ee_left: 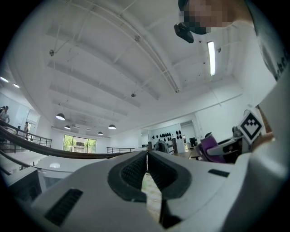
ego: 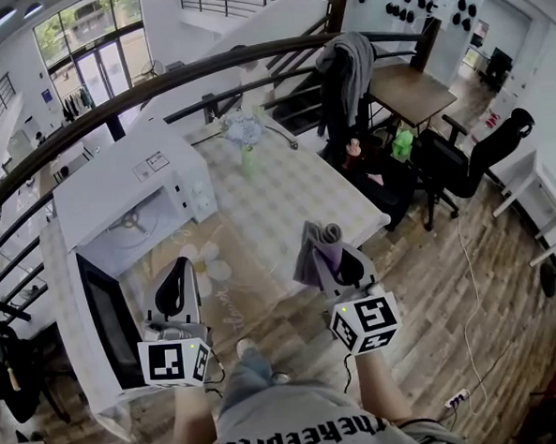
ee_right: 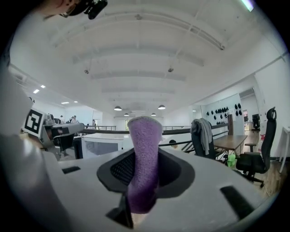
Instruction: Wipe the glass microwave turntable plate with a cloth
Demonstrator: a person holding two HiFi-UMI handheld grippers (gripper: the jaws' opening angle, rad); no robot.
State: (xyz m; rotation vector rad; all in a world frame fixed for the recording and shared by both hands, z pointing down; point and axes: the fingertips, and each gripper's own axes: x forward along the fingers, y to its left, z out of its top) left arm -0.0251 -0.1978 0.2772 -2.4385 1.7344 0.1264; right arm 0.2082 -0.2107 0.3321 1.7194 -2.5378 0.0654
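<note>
Inside the open microwave (ego: 116, 184) at the table's (ego: 300, 201) left edge sits the glass turntable plate (ego: 132, 222). Over the near edge, the left gripper (ego: 178, 281) has its jaws pressed together, empty. The right gripper (ego: 332, 257) pinches an upright purple cloth (ee_right: 145, 136).

Colours: fuzzy purple cloth (ee_right: 144, 163) solid purple, no print. Both left gripper (ee_left: 147, 170) & right gripper (ee_right: 145, 181): lt grey shells, blk ribbed pads; square marker cubes (ego: 364, 322) blk/wht. Boxy white microwave (ego: 130, 178), its door (ego: 110, 320) blk. Checked tablecloth (ego: 300, 192): pale beige/wht check. Plank floor (ego: 451, 290) brown wood grain. Swivel office chair (ego: 480, 152) blk. Hung jacket (ego: 348, 67) grey.
</note>
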